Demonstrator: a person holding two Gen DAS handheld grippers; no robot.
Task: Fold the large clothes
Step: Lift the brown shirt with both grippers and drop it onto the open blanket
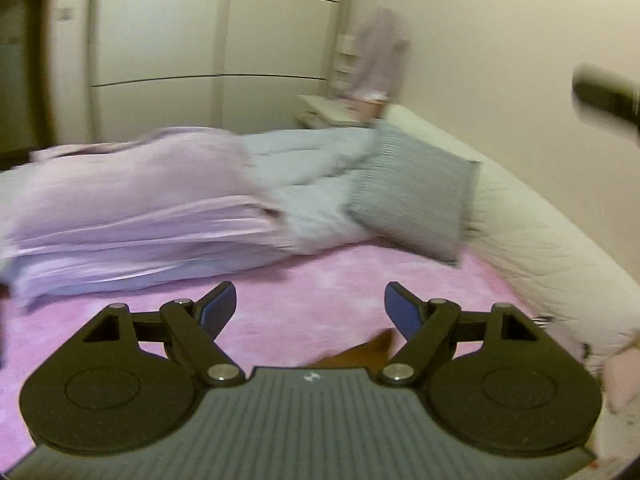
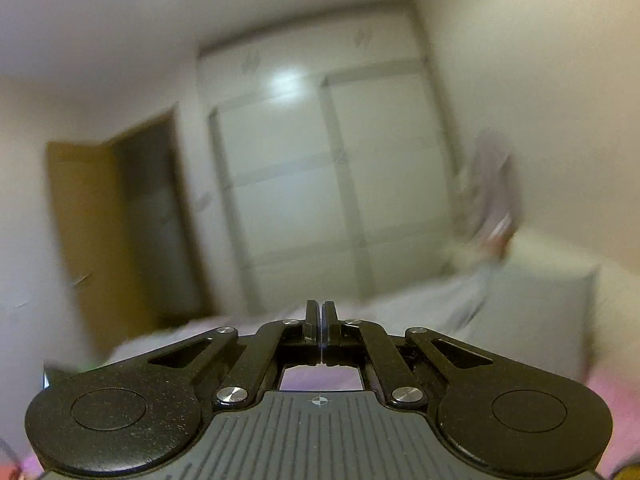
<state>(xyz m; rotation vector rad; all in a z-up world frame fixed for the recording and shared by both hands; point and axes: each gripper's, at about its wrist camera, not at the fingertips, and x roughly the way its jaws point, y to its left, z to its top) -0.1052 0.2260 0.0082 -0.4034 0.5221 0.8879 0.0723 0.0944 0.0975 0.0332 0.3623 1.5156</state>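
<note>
Ahead-left of the left gripper [image 1: 310,300] lies the garment [image 1: 132,208] on the bed [image 1: 320,280], pillow [image 1: 412,196] ahead-right, wardrobe [image 1: 216,60] behind.

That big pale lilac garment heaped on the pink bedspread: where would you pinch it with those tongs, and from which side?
Probably the near lower edge of the pale lilac garment, approached low across the pink bedspread from the camera's side. The cloth there lies in thin stacked layers with a free edge, so the open left tongs could close over it. Blur hides the finer folds.

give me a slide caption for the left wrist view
Open left gripper hovers over a pink bedspread, facing a lilac garment and grey pillow.
</note>
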